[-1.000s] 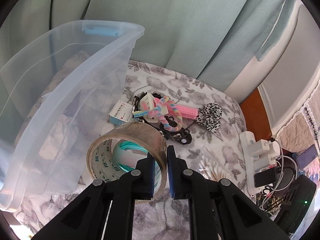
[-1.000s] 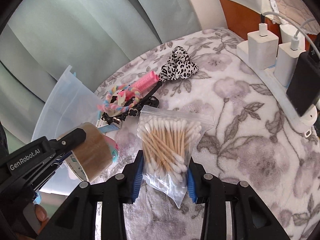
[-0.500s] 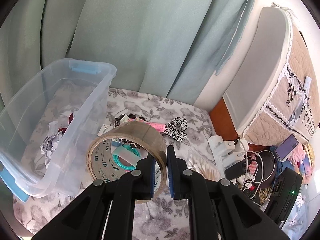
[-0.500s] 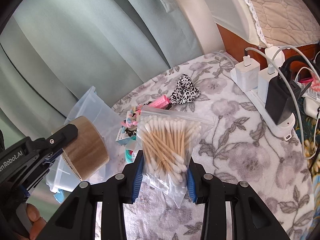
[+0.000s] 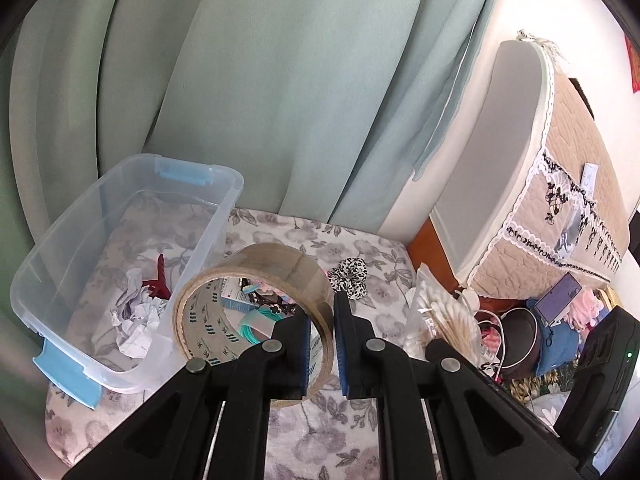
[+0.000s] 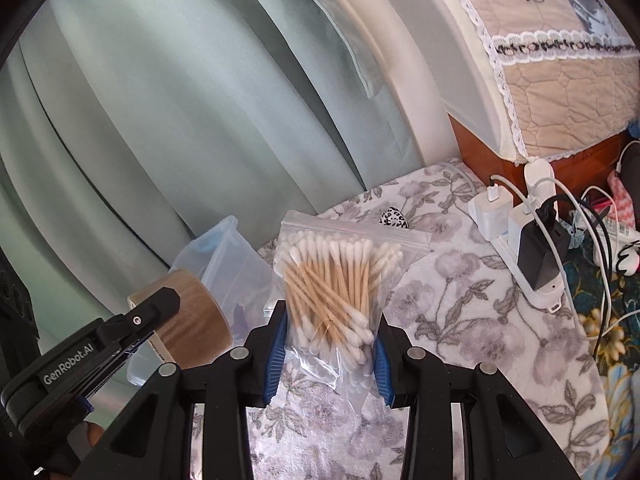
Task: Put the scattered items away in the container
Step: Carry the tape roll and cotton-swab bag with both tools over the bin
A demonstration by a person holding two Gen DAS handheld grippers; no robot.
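Observation:
My left gripper [image 5: 322,320] is shut on the wall of a brown tape roll [image 5: 256,280], held in the air beside the clear plastic container [image 5: 132,372] with blue clips. Crumpled paper [image 5: 134,320] and a red clip [image 5: 160,280] lie in the container. My right gripper [image 6: 330,344] is shut on a zip bag of cotton swabs [image 6: 336,280], lifted above the floral cloth. That bag [image 5: 444,316] shows at the right in the left wrist view. The tape roll [image 6: 188,316] and the left gripper's arm show at the lower left of the right wrist view.
A black-and-white scrunchie [image 5: 350,278], a small box and a teal item [image 5: 256,322] lie on the floral cloth [image 5: 320,440] behind the roll. A white power strip [image 6: 528,248] with chargers and cables sits at the right. Green curtains hang behind.
Both grippers have risen with their loads. The table, the container and the scattered items now look smaller and lower. The container's inside has come into view from above.

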